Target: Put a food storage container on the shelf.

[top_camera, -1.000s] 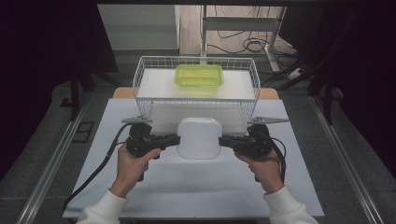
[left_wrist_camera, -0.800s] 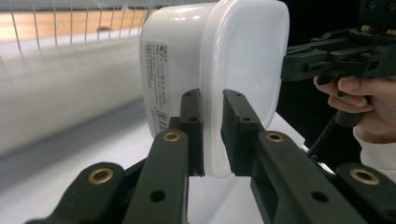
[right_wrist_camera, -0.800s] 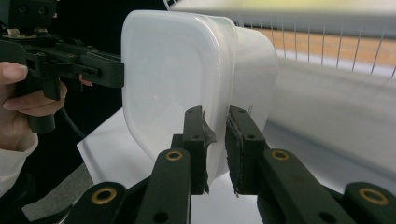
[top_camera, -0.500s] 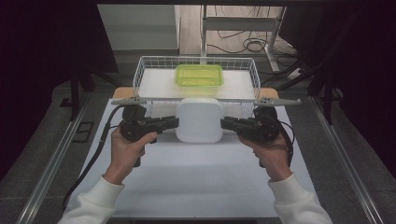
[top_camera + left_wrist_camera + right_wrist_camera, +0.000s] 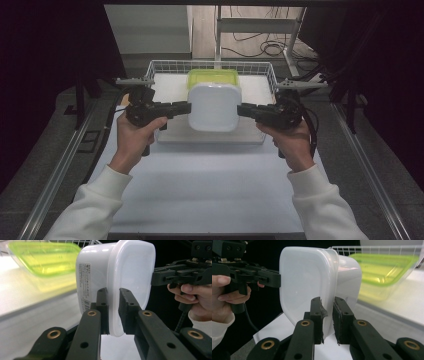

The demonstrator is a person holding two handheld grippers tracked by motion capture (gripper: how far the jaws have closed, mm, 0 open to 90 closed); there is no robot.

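I am holding a white lidded container [image 5: 214,107] up off the surface [image 5: 210,185] between my two tools: my left hand-held gripper [image 5: 183,108] is clamping the rim on one side, and my right hand-held gripper [image 5: 245,109] is clamping the rim on the opposite side. The container is sitting tilted, its flat white face turned toward me. Just beyond both hand-held grippers, a green-lidded box [image 5: 213,77] is lying inside a white wire basket [image 5: 162,65].

- A white wire basket [image 5: 165,65] is set at the far edge of the table [image 5: 210,195].
- A green box [image 5: 212,76] is seen inside the basket.
- Cables [image 5: 260,47] are seen on the floor behind.
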